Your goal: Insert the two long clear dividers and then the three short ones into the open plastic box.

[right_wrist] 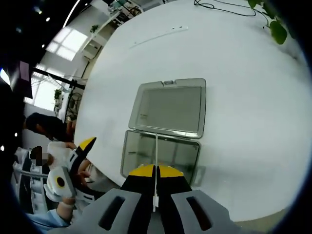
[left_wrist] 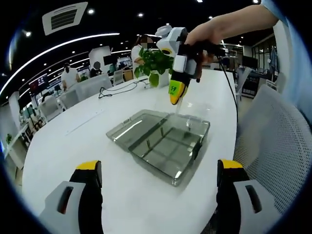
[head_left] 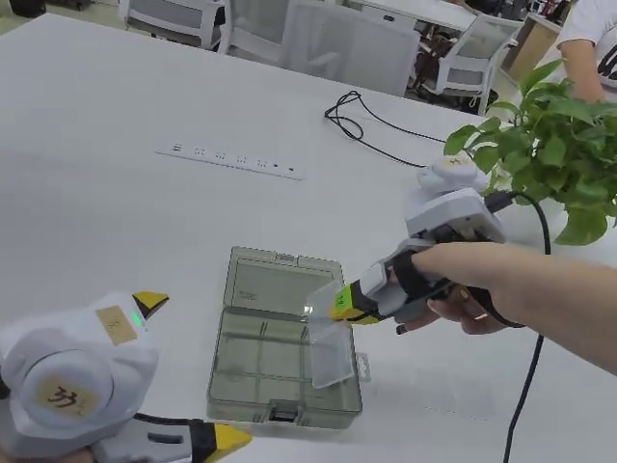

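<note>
Hanging nearest the lens, low on the left: the left gripper, jaws gaping wide and carrying nothing, near the box's near-left corner.

Turning to the clear divider: being pinched at its upper end by the right gripper, jaws closing flat on its two faces. Hovering over the right part of the open plastic box, above the base tray rather than the lid. Not showing whether the lower edge is touching the tray.

Judging it light, thin and stiff with a little spring. Also judging it slick, so likely to swivel or slip between the pads. Judging a hold near one end, on the flat faces, as sound, leaving the side edges free for the slots.

Pointing on from the jaws, long axis slanting steeply down toward the tray in the head view. Showing edge-on in the right gripper view, drawing a thin line straight ahead across the tray. Seeming to carry some partitions inside the tray already, count unclear.

Resting on a white table, with a power strip, a black cable and a potted plant well beyond.
</note>
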